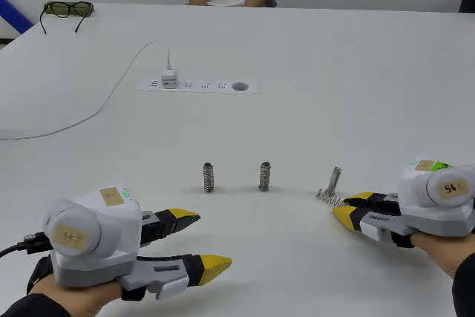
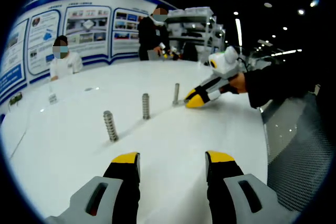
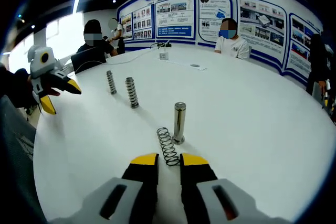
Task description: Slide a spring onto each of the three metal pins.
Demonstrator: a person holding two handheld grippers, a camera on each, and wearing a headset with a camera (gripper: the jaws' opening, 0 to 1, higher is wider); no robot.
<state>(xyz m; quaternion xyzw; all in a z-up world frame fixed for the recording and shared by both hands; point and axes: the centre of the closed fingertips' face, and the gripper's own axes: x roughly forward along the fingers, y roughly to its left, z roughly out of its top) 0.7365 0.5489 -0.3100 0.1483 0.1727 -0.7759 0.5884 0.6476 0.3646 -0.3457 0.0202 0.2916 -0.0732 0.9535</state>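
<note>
Spring (image 3: 167,142) flat by bare pin (image 3: 179,121), end between right claw (image 3: 169,157) tips.

On the worktop (image 1: 334,72) the left pin (image 1: 208,166), middle pin (image 1: 265,164) and right pin (image 1: 335,181) are standing in a row, the first two each sitting inside a fitted spring (image 1: 208,180), a loose spring (image 1: 330,198) lying at the right pin's foot, power strip (image 1: 199,85) lying behind.

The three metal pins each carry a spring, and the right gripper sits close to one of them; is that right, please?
Not quite: just the far pin and the middle pin carry springs. The near pin is bare; its spring lies on the table beside it, by the right gripper, as the right gripper view shows.
</note>
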